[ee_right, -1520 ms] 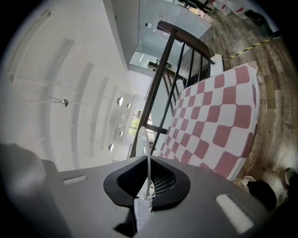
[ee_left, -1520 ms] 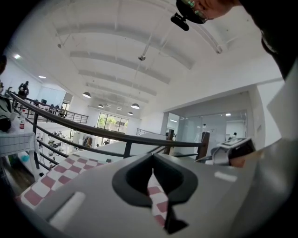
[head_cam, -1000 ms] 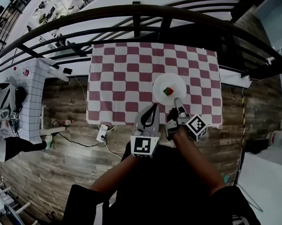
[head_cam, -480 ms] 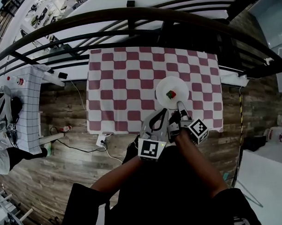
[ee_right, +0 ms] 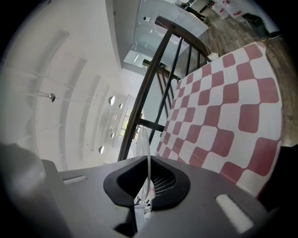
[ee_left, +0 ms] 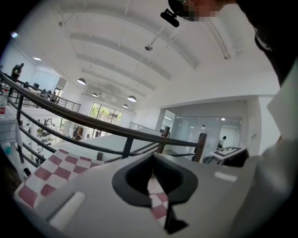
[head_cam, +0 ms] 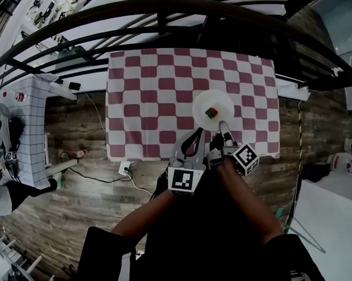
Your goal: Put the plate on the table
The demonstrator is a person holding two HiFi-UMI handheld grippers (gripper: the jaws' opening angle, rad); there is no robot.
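Note:
A white plate [head_cam: 212, 107] with a small red and green thing [head_cam: 211, 113] on it is over the right front part of the red-and-white checked table [head_cam: 151, 97]. My right gripper [head_cam: 223, 127] is shut on the plate's near rim. The right gripper view shows that rim [ee_right: 148, 144] edge-on between the jaws of the right gripper [ee_right: 149, 162]. Whether the plate rests on the cloth I cannot tell. My left gripper [head_cam: 194, 133] hovers at the table's front edge, just left of the plate. In its own view the left gripper [ee_left: 152, 157] has its tips together and holds nothing.
A dark metal railing [head_cam: 160, 22] runs behind the table. A smaller table with a grid cloth [head_cam: 28, 125] stands at the left. A power strip [head_cam: 126, 166] and a cable lie on the wooden floor in front. A pale surface [head_cam: 334, 218] is at the lower right.
The plate and right gripper stay at the same spot on the cloth. The left gripper has drifted slightly right, closer to the plate. The head view has shifted a little.

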